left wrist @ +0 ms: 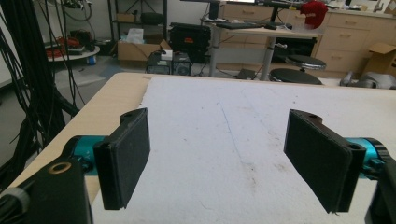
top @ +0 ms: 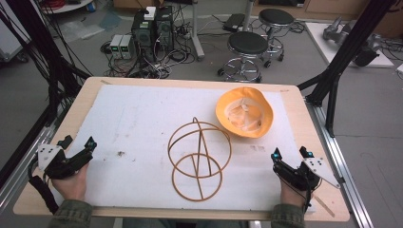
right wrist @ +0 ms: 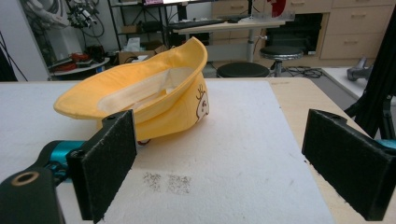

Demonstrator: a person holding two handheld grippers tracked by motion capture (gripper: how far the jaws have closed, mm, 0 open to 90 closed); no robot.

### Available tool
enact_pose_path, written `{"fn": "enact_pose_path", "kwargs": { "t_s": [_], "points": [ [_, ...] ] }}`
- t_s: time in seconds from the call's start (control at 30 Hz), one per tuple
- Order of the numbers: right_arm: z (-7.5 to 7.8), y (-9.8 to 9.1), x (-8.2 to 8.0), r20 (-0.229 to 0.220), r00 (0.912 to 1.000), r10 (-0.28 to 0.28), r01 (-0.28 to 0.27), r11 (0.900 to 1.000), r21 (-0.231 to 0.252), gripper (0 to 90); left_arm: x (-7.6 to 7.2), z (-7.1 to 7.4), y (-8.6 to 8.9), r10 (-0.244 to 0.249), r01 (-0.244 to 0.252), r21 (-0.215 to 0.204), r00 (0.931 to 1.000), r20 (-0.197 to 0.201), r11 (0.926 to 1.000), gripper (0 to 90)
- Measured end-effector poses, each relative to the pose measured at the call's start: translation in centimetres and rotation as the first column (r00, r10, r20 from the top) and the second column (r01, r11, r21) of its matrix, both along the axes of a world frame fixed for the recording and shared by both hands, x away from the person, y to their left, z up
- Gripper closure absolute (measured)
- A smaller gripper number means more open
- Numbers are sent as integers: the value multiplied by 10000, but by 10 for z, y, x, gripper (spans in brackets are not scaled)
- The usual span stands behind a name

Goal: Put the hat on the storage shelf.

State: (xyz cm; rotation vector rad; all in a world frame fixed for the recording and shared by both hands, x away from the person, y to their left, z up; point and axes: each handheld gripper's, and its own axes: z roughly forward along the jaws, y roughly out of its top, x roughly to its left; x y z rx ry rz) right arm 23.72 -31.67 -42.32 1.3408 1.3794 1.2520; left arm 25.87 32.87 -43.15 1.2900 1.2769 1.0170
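An orange-yellow bucket hat (top: 244, 112) lies upside down on the white mat (top: 142, 123), right of centre toward the far side. In the right gripper view the hat (right wrist: 140, 95) lies ahead, showing a small cartoon print on its side. A wire-frame stand of golden hoops (top: 199, 159) rests in the middle of the mat, nearer me. My left gripper (top: 78, 148) sits at the mat's near left corner, open, with nothing between its jaws (left wrist: 224, 163). My right gripper (top: 291, 154) rests at the near right edge, open and empty (right wrist: 233, 172).
The wooden table (top: 304, 102) ends just past the mat on every side. Two black stools (top: 247, 47) and computer boxes with cables (top: 152, 31) stand on the floor beyond. Black frame struts (top: 347, 52) rise at the right, cables (top: 28, 57) hang at the left.
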Motion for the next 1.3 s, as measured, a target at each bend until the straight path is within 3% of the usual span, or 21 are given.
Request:
{"fn": "enact_pose_path", "kwargs": {
  "t_s": [0.3, 0.5, 0.97, 1.3],
  "points": [
    [9, 0, 3, 241, 9997, -53, 57, 9999, -148, 91, 0, 0, -1, -42, 42, 41, 10000, -24, 10000, 229],
    [11, 1, 11, -109, 9999, 113, -113, 9999, -65, 91, 1, -1, -1, -75, 75, -1, 10000, -27, 10000, 229],
    [26, -2, 40, -279, 9996, -33, 27, 9998, -218, 91, 1, -1, -4, -215, 216, 83, 9997, -76, 9997, 229],
    [43, 7, 65, -489, 9986, 179, -202, 9987, -473, 91, 1, -1, -4, -237, 238, 42, 9997, -47, 9997, 229]
  ]
}}
